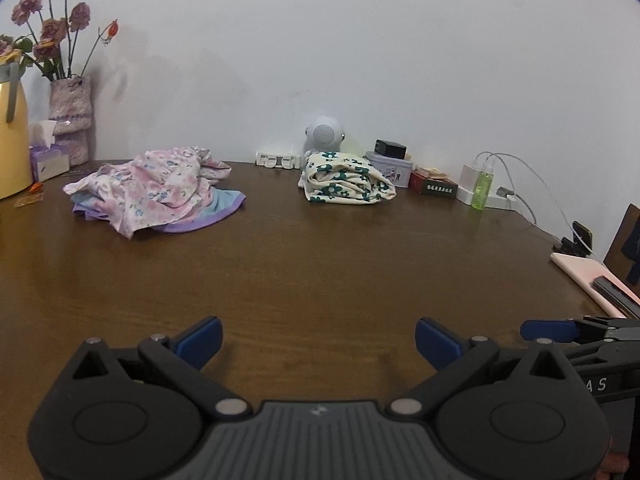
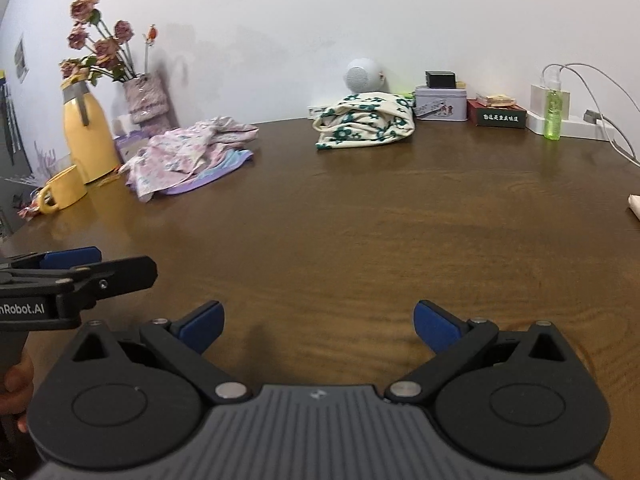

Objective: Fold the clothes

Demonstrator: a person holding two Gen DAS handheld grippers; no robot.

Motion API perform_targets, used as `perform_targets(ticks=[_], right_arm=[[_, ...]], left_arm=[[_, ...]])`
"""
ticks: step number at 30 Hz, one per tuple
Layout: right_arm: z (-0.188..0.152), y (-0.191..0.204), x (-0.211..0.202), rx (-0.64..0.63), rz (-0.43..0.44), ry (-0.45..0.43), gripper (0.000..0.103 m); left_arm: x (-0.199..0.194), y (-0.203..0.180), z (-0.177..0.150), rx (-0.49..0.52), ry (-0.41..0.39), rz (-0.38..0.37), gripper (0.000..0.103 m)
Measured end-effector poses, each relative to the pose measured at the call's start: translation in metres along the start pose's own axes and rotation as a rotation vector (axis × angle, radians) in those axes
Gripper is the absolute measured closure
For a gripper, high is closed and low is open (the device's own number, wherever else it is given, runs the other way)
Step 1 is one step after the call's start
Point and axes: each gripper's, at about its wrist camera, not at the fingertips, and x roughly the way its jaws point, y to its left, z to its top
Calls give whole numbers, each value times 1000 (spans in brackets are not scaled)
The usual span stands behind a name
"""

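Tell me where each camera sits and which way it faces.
Left wrist: on the left gripper, facing across the wooden table to the wall; the right gripper shows at the right edge.
Right wrist: on the right gripper, facing likewise; the left gripper and a hand show.
Shared: pink floral clothes, green-flowered folded cloth, flower vase.

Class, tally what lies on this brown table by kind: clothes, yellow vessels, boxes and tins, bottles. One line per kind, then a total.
Clothes: 3, pink floral garment, blue-purple garment, green-flowered garment
Yellow vessels: 2, jug, mug
Boxes and tins: 3, tissue box, tin, red box
Bottles: 1, green bottle
Total: 9
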Motion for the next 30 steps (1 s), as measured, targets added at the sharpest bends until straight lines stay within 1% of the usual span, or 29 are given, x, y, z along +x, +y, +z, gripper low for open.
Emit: perform_targets(ticks=[5,10,15,23,30], right_arm=[[-14,5,-18,24,14,4,0],[-27,5,-35,52,9,-9,0],[-31,8,-39,47,-3,-15,0],[-37,12,-46,38,-21,-23,0],[-37,10,-44,53,-9,-19,0]], left_arm=[[-18,-2,-14,-21,12,-1,0],[-24,-1,-26,-71,45,-16,0],[-27,0,-34,-98,60,-25,0],[-28,-2,-38,-108,41,-19,0],[-26,4,-39,-159,52,-22,0]])
